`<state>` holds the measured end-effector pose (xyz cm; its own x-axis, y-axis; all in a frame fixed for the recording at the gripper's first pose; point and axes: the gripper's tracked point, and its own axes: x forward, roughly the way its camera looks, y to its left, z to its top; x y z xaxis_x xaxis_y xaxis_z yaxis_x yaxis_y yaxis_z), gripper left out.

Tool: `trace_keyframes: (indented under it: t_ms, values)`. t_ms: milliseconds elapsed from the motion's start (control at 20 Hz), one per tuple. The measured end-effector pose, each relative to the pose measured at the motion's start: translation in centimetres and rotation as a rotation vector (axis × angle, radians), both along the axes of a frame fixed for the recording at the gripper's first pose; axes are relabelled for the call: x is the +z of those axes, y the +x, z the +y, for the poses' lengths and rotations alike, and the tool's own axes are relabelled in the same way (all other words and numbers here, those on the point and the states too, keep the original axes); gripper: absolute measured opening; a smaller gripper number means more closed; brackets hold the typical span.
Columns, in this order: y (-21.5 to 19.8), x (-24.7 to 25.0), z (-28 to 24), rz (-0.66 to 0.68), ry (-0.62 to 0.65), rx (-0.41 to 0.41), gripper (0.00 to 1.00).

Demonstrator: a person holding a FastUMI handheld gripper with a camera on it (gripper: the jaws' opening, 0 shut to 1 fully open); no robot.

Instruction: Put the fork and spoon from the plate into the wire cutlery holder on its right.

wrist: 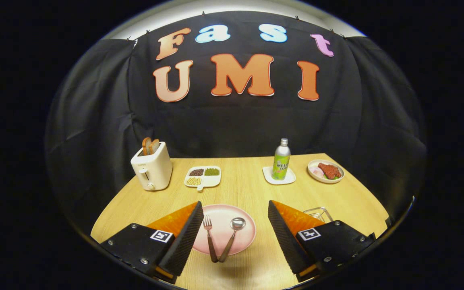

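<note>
Woodgrain table [252, 189]; round plate [246, 237], fork [209, 237], spoon [232, 235]; tongs [232, 225] spread.

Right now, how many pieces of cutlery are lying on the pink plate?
2. A fork and a spoon lie on the plate, handles touching, between the open tool's fingers.

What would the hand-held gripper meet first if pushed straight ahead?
Probably the fork and spoon on the pink plate, lying between the open hand-held gripper fingers; its height above them is unclear.
</note>
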<state>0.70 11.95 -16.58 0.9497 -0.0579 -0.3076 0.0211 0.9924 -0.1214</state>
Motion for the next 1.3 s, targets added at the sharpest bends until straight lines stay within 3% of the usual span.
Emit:
trace_keyframes:
  t_ms: [200, 900, 1200, 1300]
  values:
    - [0.8, -3.4, 0.2, 0.071, -0.01, -0.003, 0.93]
    - [2.4, -11.5, 0.2, 0.271, -0.117, -0.031, 0.61]
    - [2.4, -13.9, -0.5, 0.344, -0.13, -0.058, 0.59]
    - [2.4, -14.8, -0.6, 0.368, -0.131, -0.064, 0.48]
